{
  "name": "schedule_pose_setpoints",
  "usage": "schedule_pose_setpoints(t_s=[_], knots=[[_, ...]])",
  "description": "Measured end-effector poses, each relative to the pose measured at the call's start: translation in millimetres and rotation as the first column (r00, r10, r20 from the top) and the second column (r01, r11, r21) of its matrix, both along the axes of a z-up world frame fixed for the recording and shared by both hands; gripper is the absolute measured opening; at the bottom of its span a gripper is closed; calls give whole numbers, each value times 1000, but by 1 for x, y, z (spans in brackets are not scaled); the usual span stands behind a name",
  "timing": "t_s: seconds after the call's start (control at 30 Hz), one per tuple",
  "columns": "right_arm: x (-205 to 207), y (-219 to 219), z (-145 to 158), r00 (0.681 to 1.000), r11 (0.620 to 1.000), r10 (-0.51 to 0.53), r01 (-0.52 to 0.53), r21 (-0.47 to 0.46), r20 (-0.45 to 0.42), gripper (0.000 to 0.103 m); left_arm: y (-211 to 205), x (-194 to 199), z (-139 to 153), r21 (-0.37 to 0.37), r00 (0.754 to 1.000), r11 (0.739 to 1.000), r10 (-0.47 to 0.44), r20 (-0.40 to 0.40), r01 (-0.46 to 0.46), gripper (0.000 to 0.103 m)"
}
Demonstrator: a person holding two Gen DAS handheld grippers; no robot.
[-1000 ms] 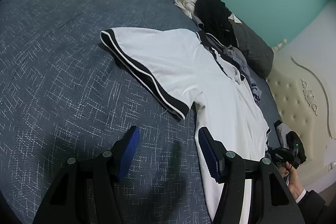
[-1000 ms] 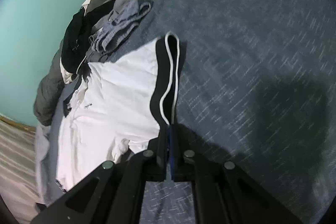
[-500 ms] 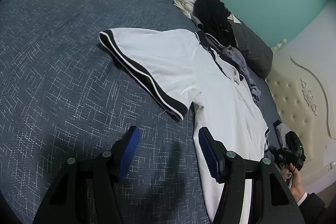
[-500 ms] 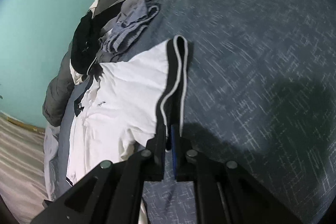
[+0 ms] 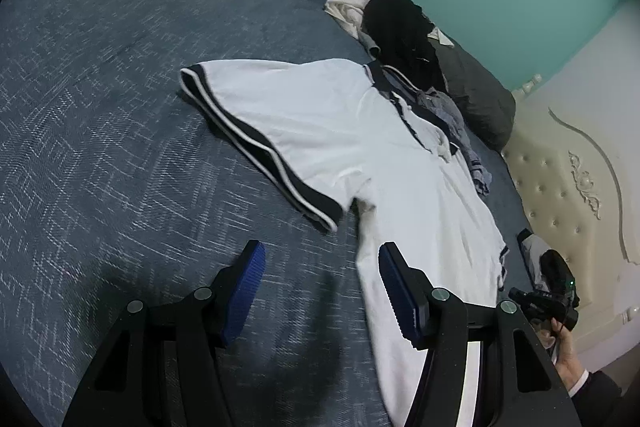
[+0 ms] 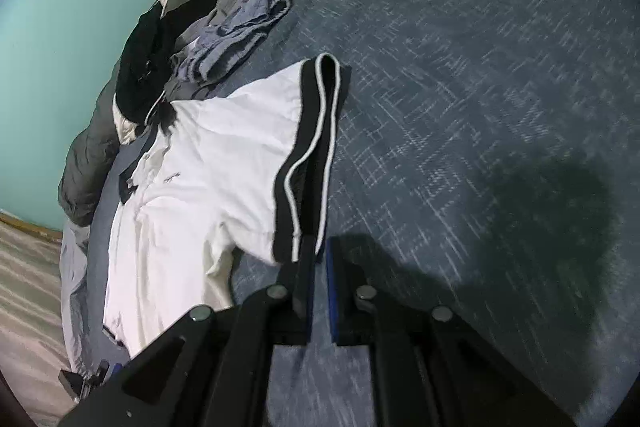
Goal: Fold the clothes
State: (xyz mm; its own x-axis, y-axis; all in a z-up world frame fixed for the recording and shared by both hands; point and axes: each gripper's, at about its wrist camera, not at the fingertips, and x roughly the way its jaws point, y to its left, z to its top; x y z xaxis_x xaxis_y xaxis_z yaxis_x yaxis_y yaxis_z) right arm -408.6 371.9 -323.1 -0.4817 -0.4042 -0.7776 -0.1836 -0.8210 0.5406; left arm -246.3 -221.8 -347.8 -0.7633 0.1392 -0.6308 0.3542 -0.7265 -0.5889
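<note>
Shirt [image 5: 344, 131] flat on blue bedspread [image 5: 100, 107], centre frame.
Right gripper [image 6: 319, 267] clamped on sleeve cuff at 12 o'clock; left gripper [image 5: 320, 267] jaws apart, empty, shirt body at 2 o'clock.

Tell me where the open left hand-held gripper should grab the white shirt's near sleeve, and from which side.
Take the sleeve by its black-and-white cuff, at the corner nearest the left hand-held gripper. Come in low from the bare bedspread side: there the cuff's edge lies free and doubled flat, probably thin enough to pinch both layers.
</note>
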Motion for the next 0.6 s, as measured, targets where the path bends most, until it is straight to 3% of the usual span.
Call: schedule_pose_setpoints(t_s=[0.1, 0.17, 0.23, 0.47, 0.6], knots=[[11, -10, 18, 996, 997, 82, -83, 10, 23, 7, 14, 0, 8, 15, 999, 999, -39, 6, 39, 63], [18, -17, 30, 990, 990, 137, -138, 16, 38, 21, 24, 1, 13, 30, 998, 997, -69, 10, 68, 63], [32, -28, 41, 978, 978, 203, -205, 36, 48, 28, 36, 6, 21, 47, 995, 994, -99, 17, 98, 63], [94, -63, 52, 895, 900, 416, -431, 67, 164, 29, 78, 32, 54, 20, 970, 973, -229, 86, 228, 63], [132, -76, 48, 846, 856, 487, -512, 71, 216, 29, 97, 55, 69, -4, 960, 965, -259, 109, 261, 63]])
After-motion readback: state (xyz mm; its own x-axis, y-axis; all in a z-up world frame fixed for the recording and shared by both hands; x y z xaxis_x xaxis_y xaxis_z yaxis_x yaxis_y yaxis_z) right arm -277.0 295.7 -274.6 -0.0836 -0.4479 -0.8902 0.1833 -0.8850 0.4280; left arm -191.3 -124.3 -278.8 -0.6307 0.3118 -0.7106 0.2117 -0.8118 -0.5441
